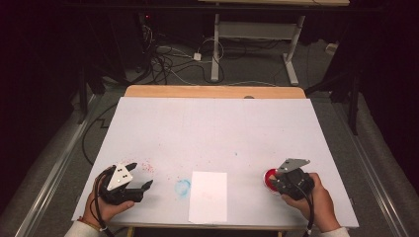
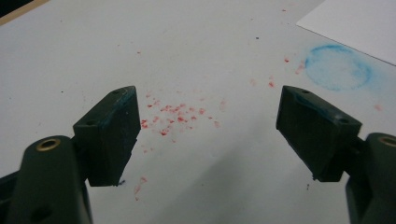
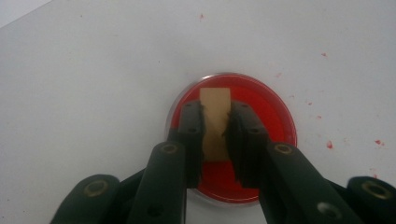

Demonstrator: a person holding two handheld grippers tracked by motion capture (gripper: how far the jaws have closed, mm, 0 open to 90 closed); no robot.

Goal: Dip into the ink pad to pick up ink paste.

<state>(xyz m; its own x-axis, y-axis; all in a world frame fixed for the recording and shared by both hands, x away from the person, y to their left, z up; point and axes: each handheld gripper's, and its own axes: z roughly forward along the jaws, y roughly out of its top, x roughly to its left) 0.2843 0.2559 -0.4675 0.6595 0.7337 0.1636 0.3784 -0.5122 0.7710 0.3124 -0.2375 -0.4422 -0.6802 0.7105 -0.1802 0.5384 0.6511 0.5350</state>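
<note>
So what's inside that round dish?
Red paint fills the round dish. The right tongs grip a tan block over it; the block's underside is hidden.

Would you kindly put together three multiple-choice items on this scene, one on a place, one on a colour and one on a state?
1. Where does the white paper sheet lie?
A. at the table's near edge, between the two hands
B. at the far edge
C. under the dish

2. What colour is the round smudge beside the sheet?
A. green
B. blue
C. yellow

3. How do the right tongs stand?
A. wide open
B. shut on a tan strip over the red dish
C. shut on the sheet

Key: 1 A, it lies between the hands; 2 B, a blue ring; 3 B, the jaws pinch the strip.
</note>
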